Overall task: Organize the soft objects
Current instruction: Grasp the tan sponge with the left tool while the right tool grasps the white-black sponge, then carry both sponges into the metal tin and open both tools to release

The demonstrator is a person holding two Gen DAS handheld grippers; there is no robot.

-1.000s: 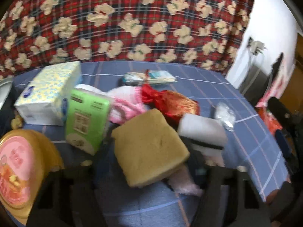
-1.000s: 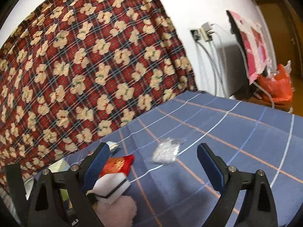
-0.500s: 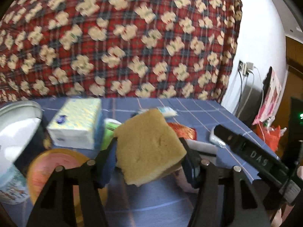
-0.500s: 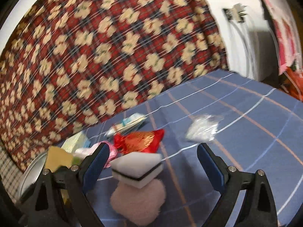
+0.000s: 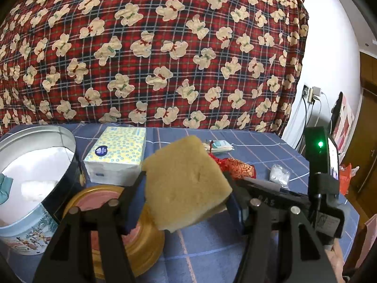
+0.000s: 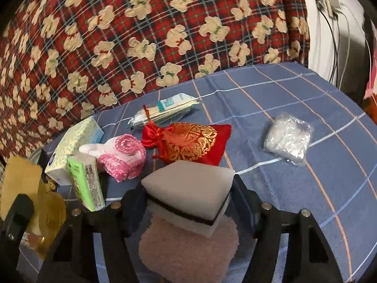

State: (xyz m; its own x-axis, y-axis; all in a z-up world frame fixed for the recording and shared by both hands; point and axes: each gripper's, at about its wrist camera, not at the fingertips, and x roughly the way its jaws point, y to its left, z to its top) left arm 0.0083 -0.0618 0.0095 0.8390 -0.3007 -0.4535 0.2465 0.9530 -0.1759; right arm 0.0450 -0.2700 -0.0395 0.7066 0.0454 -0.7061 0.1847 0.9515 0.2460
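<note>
My left gripper (image 5: 186, 184) is shut on a yellow sponge (image 5: 186, 179), held in the air above the blue checked tablecloth (image 5: 259, 146), beside a round tin (image 5: 59, 141) with white and teal soft items inside. The right gripper (image 6: 188, 193) points down at a white sponge with a black stripe (image 6: 188, 188) lying on a pink fluffy pad (image 6: 188, 252). Its jaws are closing and both pads touch the sponge's sides. In the right wrist view the yellow sponge (image 6: 21, 176) shows at the far left.
A red-and-gold pouch (image 6: 188, 143), a pink knitted piece (image 6: 124, 155), a green tissue pack (image 6: 86, 184), a tissue box (image 5: 117, 155), a flat wipes packet (image 6: 165, 110) and a clear plastic packet (image 6: 287, 139) lie on the cloth. A gold lid (image 5: 141, 243) sits by the tin. A teddy-print blanket hangs behind.
The left gripper lifted the yellow sponge off the pile and swung left, bringing the tin into view. The right gripper tipped down over the white sponge and its jaws narrowed around it.
</note>
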